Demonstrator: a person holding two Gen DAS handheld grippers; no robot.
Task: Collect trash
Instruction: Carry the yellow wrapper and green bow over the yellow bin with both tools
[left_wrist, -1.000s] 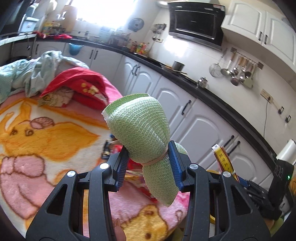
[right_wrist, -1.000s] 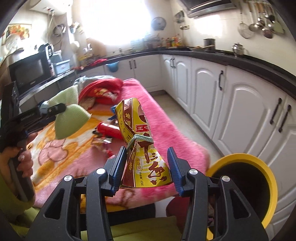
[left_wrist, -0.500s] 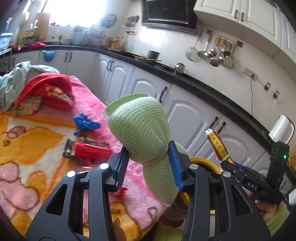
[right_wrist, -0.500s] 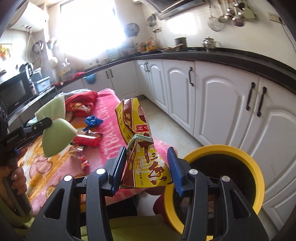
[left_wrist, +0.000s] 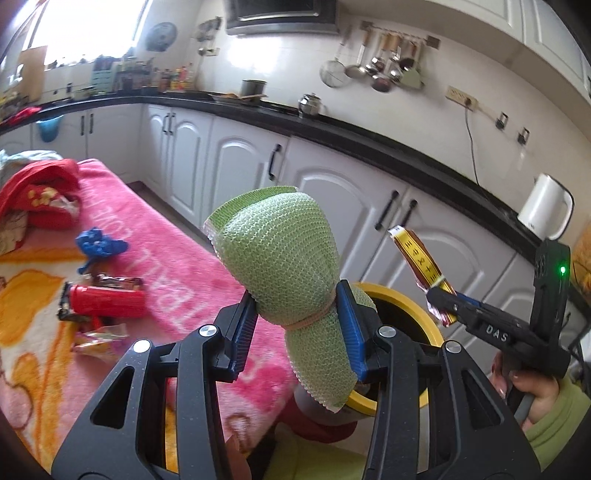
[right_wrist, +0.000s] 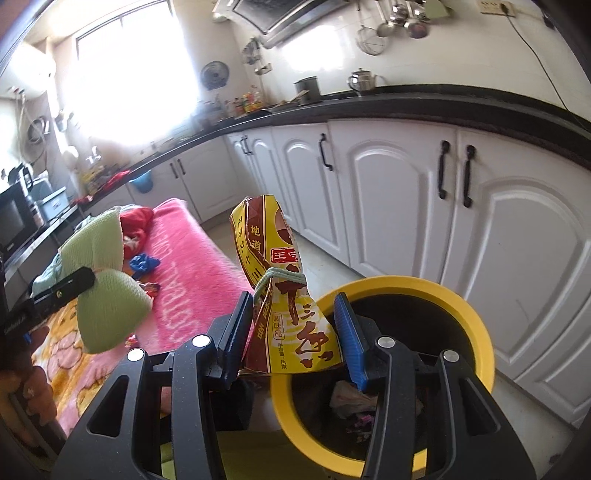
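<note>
The left gripper (left_wrist: 297, 328) has its jaws squeezed on a green net wrap (left_wrist: 284, 266) tied with a rubber band. The right gripper (right_wrist: 293, 332) has its jaws squeezed on a yellow and brown snack bag (right_wrist: 286, 306). Both are held up by the yellow bin (right_wrist: 476, 325). A red wrapper (left_wrist: 105, 301) and a blue scrap (left_wrist: 99, 245) lie on the pink blanket (left_wrist: 177, 269).

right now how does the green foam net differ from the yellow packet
The green foam net is soft, plain mesh, pinched at a rubber band by the left gripper. The yellow packet is glossy, printed foil tied with green string, held by the right gripper. Both are cinched at the middle and held near the yellow-rimmed bin.
</note>
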